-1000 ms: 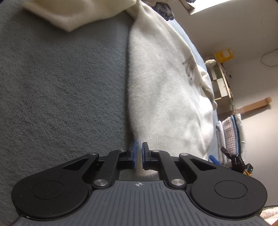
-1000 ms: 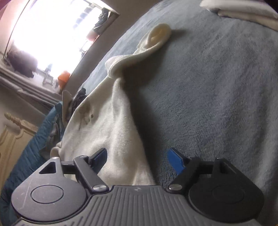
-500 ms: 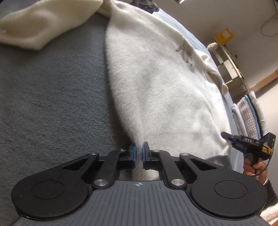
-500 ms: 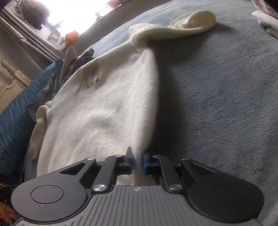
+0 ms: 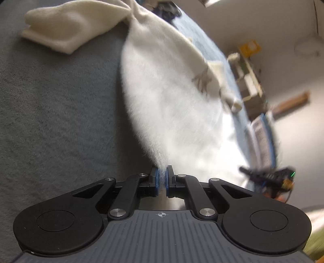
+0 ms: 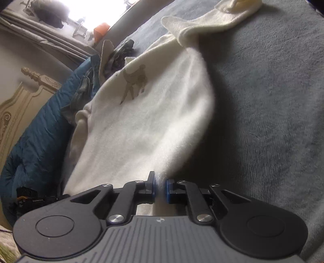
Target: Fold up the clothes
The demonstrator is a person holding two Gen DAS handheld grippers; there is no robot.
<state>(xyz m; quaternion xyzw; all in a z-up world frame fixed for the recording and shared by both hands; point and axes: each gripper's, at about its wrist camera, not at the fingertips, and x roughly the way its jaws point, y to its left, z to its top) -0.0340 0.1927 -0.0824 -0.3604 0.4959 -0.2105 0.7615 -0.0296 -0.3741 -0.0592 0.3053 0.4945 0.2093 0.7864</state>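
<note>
A fluffy cream sweater (image 5: 172, 97) with a small brown animal print (image 6: 133, 81) lies on a grey fleece blanket (image 5: 50, 121). My left gripper (image 5: 161, 178) is shut on one corner of the sweater's hem, and the cloth rises from the blanket toward its blue pads. My right gripper (image 6: 160, 188) is shut on the other hem corner of the sweater (image 6: 145, 125). One sleeve (image 5: 70, 32) trails flat on the blanket at the far end. The right gripper also shows, blurred, in the left wrist view at the right edge (image 5: 269, 174).
A teal quilt (image 6: 36, 137) and a heap of dark clothes (image 6: 119, 52) lie left of the sweater, by a cream carved headboard (image 6: 22, 95). A bright window (image 6: 85, 12) is behind. Shelves (image 5: 249, 81) and stacked folded cloths (image 5: 263, 137) stand on the right.
The right gripper closed on the sweater's hem corner. Both grippers rose, lifting the hem off the blanket so the sweater stretches up toward them.
</note>
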